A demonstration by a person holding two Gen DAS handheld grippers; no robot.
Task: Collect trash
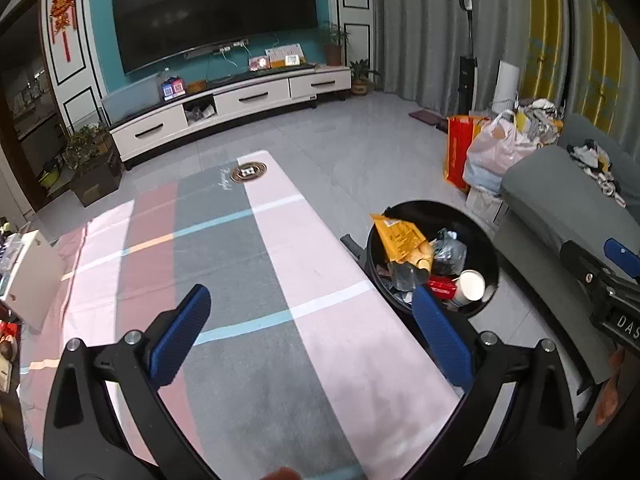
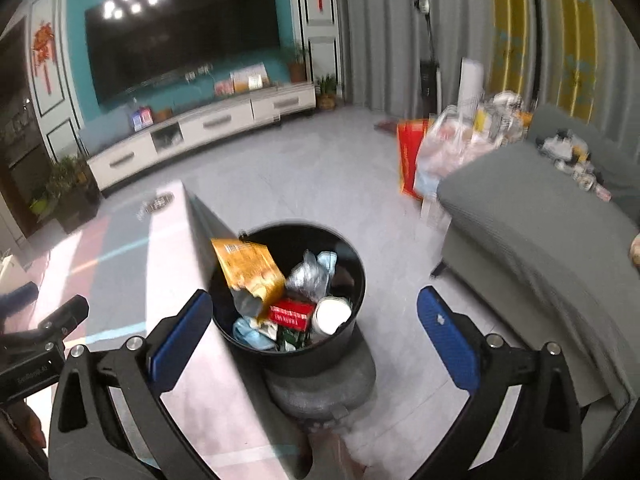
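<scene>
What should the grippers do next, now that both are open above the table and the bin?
Probably swing away to look for more trash elsewhere. The left gripper and right gripper are both open and empty, the table shows no litter on its visible top, and the bin already holds a yellow packet, a red box and a cup.

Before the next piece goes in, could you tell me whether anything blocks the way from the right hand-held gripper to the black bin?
Nothing visible does: the right hand-held gripper is open and empty, above the uncovered black bin.
</scene>
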